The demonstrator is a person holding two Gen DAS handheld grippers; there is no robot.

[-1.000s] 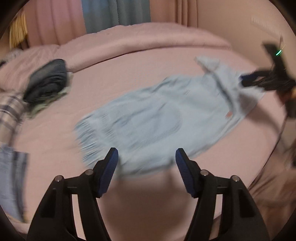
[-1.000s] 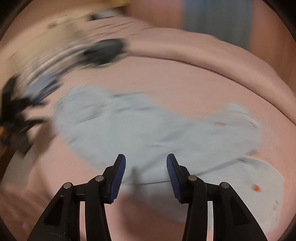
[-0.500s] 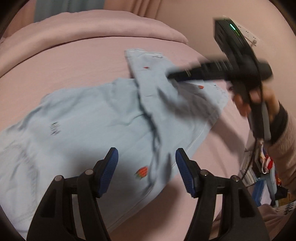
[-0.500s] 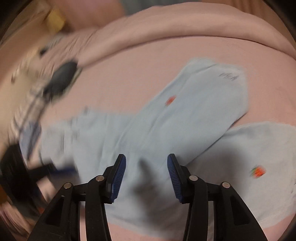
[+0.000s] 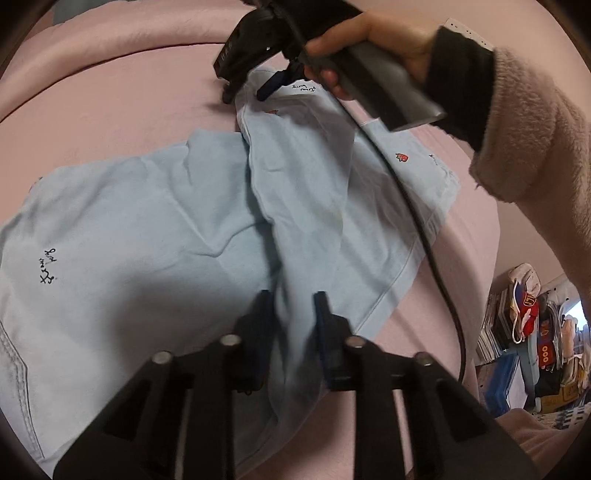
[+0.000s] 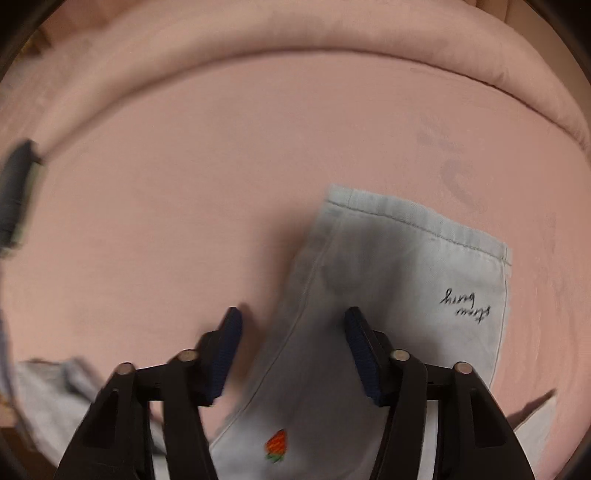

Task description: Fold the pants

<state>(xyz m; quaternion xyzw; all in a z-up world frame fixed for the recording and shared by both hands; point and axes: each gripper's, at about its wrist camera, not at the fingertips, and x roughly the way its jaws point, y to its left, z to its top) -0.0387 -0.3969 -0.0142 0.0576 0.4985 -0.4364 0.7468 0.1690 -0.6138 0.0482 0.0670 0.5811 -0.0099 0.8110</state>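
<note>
Light blue pants [image 5: 155,229] with small strawberry marks lie spread on a pink bed [image 5: 122,103]. One leg is folded over across the other. My left gripper [image 5: 291,317] is shut on a raised fold of the pants near the crotch seam. In the right wrist view my right gripper [image 6: 293,343] points steeply down at the far leg's hem end [image 6: 406,258]. Its jaws are closing, and they straddle the leg's left edge without the pads pressing on it. A hand [image 5: 369,33] in a fuzzy pink sleeve holds that gripper.
A rolled pink duvet [image 6: 295,55] runs along the back of the bed. Dark folded clothes [image 6: 16,192] lie at the far left. A black cable [image 5: 417,221] trails from the right gripper over the pants. Stacked books and clutter [image 5: 524,332] stand beyond the bed's right edge.
My left gripper dropped onto the pants and shut on a fold of cloth. The right gripper swung over to the far leg's hem and tipped downward.
</note>
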